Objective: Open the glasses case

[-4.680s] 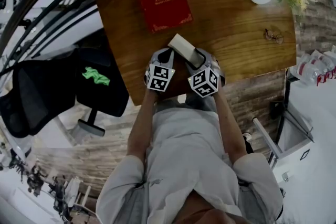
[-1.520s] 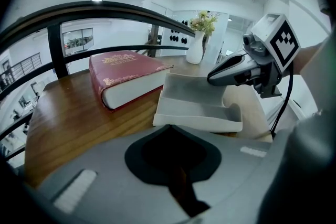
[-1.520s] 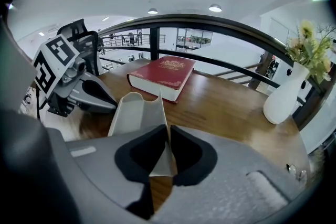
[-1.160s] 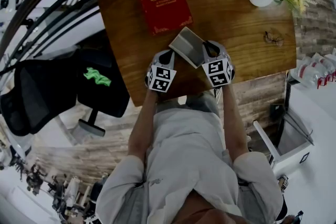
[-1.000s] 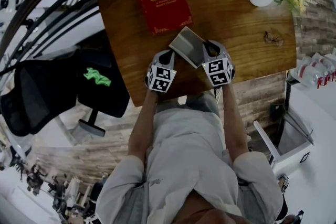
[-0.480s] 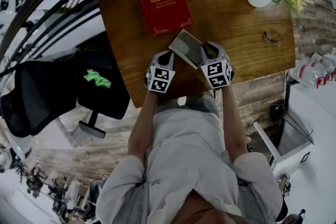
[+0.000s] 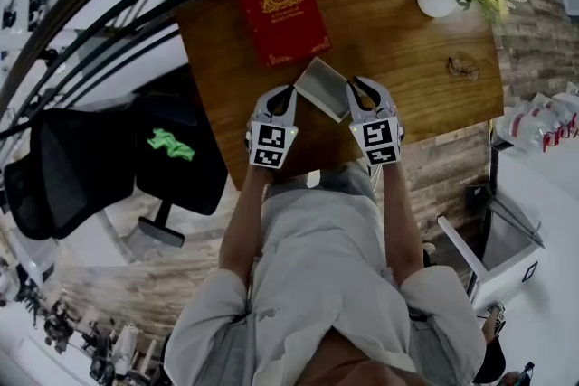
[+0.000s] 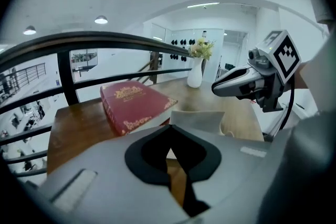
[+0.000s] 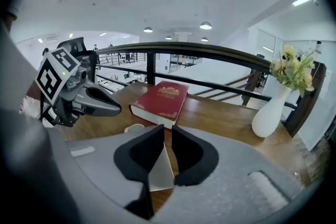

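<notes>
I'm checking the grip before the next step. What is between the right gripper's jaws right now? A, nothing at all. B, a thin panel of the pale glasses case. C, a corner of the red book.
B: in the right gripper view the right gripper is closed on a thin pale panel of the glasses case, while the red book lies on the table beyond.

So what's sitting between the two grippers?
The glasses case, pinched at either side by the left gripper and the right gripper; the head view shows it.

Tabletop [image 7: 407,32] is brown wood, visible grain, slight sheen. Red book [image 7: 283,9] looks leathery with gilt trim. Vase [image 9: 269,113] is smooth glossy white, glasses case [image 7: 324,88] matt grey.
</notes>
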{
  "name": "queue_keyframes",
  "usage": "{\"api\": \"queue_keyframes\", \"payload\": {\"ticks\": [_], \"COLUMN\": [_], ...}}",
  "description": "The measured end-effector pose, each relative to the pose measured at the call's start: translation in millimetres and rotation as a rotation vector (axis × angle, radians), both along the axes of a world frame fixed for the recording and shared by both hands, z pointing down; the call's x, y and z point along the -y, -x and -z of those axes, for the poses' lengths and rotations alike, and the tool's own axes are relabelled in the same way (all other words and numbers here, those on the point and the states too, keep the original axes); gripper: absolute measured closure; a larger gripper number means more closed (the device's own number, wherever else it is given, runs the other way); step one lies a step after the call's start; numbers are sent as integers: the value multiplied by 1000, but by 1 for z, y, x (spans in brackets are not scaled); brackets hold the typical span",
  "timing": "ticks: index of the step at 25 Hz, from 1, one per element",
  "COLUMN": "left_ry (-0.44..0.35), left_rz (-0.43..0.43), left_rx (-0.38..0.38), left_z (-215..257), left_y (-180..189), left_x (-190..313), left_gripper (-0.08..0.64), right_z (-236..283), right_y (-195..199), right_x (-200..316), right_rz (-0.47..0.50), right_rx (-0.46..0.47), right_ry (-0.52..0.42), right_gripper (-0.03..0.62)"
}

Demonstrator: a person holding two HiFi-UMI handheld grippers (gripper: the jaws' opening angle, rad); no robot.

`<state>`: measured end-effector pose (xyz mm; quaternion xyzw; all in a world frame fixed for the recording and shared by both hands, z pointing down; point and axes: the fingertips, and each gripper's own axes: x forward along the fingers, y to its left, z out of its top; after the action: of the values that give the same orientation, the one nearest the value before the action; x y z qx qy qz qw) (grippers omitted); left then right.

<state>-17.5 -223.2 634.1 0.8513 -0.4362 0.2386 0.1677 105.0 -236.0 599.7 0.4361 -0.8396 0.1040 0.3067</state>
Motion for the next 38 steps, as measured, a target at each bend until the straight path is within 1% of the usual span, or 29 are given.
{"api": "queue_keyframes", "payload": {"ticks": [6, 11, 16, 23, 30, 38], "left_ry": [-146, -233, -275, -316, -366, -414], "left_rz": [4, 5, 11, -10, -30, -30], "left_rx": [-54, -83, -118, -156, -180, -212], "left_z": [54, 87, 105, 124, 147, 180], "left_y": [8, 17, 24, 28, 28, 31], "left_x": [3, -4, -16, -29, -39, -39], "left_gripper": [540, 540, 540, 540, 540, 540], "right_z": [40, 66, 79, 91, 115, 140], "right_y": [1, 3, 8, 15, 19, 25], "right_x": [-7, -19, -39, -61, -69, -69], "right_rz": [-45, -85, -103, -143, -167, -174], "right_rx": [47, 74, 78, 91, 99, 113], "right_ry": [-90, -160, -202, -236, -297, -351], "right_gripper": [569, 589, 589, 591, 590, 591]}}
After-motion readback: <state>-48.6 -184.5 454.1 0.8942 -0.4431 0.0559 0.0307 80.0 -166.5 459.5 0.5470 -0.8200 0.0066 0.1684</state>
